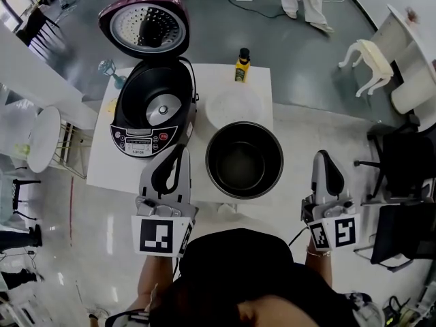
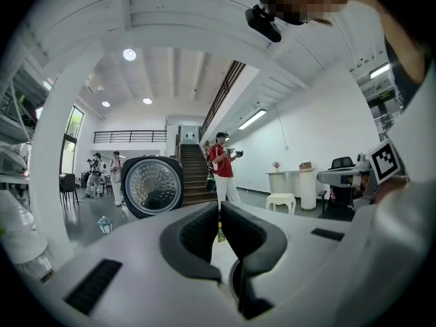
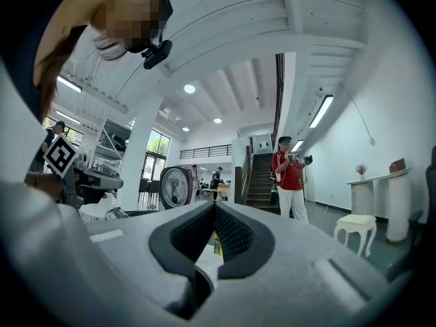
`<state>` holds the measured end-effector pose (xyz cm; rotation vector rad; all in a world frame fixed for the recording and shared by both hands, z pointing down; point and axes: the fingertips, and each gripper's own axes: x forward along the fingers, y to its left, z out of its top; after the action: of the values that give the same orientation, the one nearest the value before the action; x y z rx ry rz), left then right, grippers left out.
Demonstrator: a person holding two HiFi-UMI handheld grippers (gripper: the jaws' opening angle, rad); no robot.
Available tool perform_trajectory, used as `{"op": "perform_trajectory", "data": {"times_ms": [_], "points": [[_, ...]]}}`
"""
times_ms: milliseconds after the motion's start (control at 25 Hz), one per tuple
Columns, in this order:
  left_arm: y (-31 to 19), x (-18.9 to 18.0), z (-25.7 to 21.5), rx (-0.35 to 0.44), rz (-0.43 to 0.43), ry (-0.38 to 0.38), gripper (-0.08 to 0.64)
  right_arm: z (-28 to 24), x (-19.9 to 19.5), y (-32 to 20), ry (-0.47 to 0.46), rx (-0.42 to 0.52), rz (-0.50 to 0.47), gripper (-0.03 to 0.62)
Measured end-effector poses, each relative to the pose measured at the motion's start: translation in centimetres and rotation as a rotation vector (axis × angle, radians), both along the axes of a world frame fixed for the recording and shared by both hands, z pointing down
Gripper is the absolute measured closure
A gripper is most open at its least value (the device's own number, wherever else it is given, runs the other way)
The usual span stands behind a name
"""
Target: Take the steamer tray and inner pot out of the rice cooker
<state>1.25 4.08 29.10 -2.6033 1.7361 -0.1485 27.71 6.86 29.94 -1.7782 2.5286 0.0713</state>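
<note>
1. Left gripper view shows the left tool (image 2: 219, 216) with its jaws pressed together and nothing between them. The right tool (image 3: 215, 218) is likewise closed and empty in the right gripper view.
2. Head view places both tools at the near side. The left one is over the desk (image 1: 102, 162) just in front of the rice cooker (image 1: 139, 142), and the right one is off the desk's right edge.
3. The inner pot (image 1: 244, 159) stands upright on the desk just beside the cooker, already out of it. The steamer tray (image 1: 234, 106) lies just behind the pot, also out.
4. The pot looks stiff, smooth-walled and fairly heavy, so its rim is the likely hold. The translucent tray looks light and slightly flexible, and is best pinched at its edge.
5. Only the head view shows the cooker's empty cavity and the pot's inside. The gripper views instead show the raised lid (image 2: 151, 186) face on and a person in a red top (image 2: 223, 162) by the stairs.
</note>
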Motion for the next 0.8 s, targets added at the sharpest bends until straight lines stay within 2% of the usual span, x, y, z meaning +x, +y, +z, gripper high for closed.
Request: {"op": "perform_trajectory", "data": {"times_ms": [200,480,800], "points": [[0.17,-0.75,0.12,0.003,-0.017,0.006,0.555,0.14,-0.22,0.15,-0.005,-0.002,0.007,0.588],[0.23,-0.66,0.21,0.001,0.002,0.004,0.555,0.02,-0.59,0.14,0.031,-0.01,0.002,0.588],[0.29,-0.69,0.28,-0.002,0.005,-0.005,0.555,0.0,-1.02,0.06,0.022,-0.01,-0.017,0.588]]}}
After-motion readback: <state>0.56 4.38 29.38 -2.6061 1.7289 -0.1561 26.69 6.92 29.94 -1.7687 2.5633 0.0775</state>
